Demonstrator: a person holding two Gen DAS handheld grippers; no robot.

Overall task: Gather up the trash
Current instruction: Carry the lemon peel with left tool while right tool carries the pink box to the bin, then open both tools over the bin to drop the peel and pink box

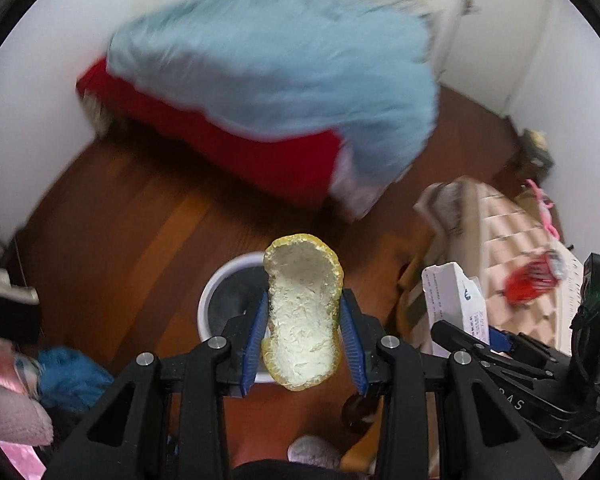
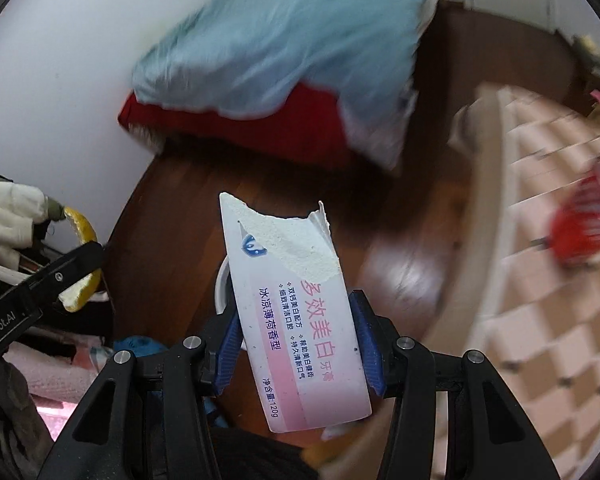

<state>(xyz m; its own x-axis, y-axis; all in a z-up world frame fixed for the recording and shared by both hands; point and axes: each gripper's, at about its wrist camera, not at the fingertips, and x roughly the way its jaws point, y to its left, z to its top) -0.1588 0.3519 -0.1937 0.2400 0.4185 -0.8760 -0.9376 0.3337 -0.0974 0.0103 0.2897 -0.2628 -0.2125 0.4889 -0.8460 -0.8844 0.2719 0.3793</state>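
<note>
Clamped between blue pads of right gripper (image 2: 298,340): torn toothpaste box (image 2: 296,312), long axis running away from camera, ragged end far, leaning slightly left. Pinched in left gripper (image 1: 303,328): citrus peel (image 1: 302,312), pith side facing camera, long axis likewise pointing forward. Below peel, on wooden floor (image 1: 140,232): white bin (image 1: 220,284), rim partly hidden.

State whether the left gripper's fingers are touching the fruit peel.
Touching. The left wrist view shows both blue fingers pressed against the sides of the fruit peel, no gap.
</note>
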